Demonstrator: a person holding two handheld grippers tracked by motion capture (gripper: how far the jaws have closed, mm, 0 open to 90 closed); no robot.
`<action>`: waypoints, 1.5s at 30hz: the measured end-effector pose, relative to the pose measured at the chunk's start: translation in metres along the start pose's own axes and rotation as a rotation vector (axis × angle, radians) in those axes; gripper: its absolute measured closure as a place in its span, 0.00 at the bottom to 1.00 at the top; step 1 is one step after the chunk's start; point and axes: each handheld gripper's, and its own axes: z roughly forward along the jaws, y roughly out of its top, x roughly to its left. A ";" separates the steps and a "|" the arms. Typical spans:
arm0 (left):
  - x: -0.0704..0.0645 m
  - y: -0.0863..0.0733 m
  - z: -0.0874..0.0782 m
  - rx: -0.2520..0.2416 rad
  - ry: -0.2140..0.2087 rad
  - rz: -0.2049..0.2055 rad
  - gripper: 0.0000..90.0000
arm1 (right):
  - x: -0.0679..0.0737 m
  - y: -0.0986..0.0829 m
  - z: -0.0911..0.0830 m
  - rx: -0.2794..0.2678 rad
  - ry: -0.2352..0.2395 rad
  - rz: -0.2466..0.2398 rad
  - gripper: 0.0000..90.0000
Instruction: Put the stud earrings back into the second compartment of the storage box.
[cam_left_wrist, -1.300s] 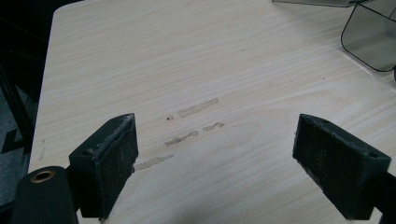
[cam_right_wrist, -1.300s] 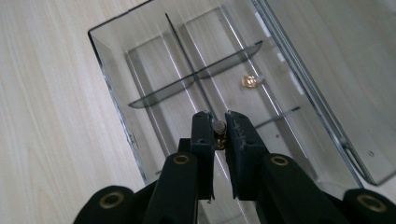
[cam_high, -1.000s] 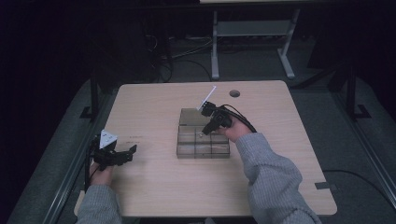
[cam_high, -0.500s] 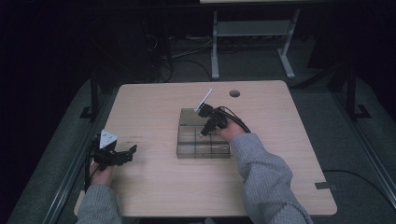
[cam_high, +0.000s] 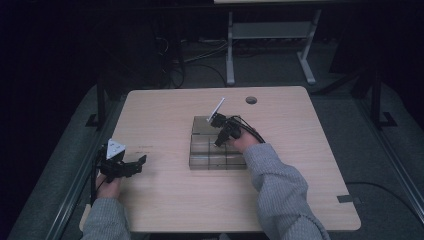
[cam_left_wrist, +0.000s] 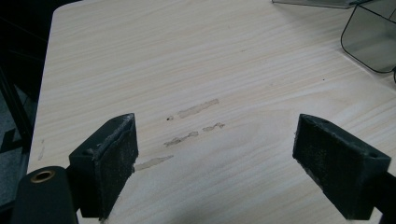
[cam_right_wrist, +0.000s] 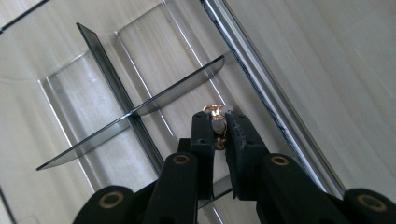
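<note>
Left gripper (cam_high: 131, 166): at 8 o'clock on the table (cam_high: 165, 200), jaws spread wide, nothing between them, pads (cam_left_wrist: 112, 165) over bare wood.
Scuff marks (cam_left_wrist: 191, 123): pale streaks on the tabletop, seen in left gripper view between the jaws; too small to make out in high view.
Organizer tray (cam_high: 200, 155): clear plastic, dark divider walls, sits at table centre; its corner (cam_left_wrist: 369, 42) shows at 1 o'clock in left gripper view.
Right gripper (cam_high: 219, 142): over the tray, jaws narrowed onto a gold trinket (cam_right_wrist: 215, 125).
Gold trinket look: small, shiny gold metal with a ring-like loop at the tip and a pale bit beside it; exact type can't tell.
Trinket place: held just above a tray compartment next to the crossed dividers (cam_right_wrist: 128, 114), near the tray's rim at 3 o'clock.
View gap: high view gives hand positions; trinket visible in right gripper view.
Change vs 0.5 s ago: right gripper has come slightly nearer the person over the tray; left gripper unmoved.
</note>
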 end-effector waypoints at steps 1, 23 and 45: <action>0.000 0.000 0.000 0.001 0.001 0.002 0.15 | 0.000 0.000 0.001 -0.001 -0.001 -0.002 0.90; 0.000 0.000 0.000 0.004 0.000 0.001 0.15 | 0.000 0.001 0.001 -0.011 -0.007 -0.003 0.87; 0.000 0.000 0.000 0.007 0.001 0.008 0.15 | 0.005 -0.013 -0.028 -0.067 0.018 -0.028 0.78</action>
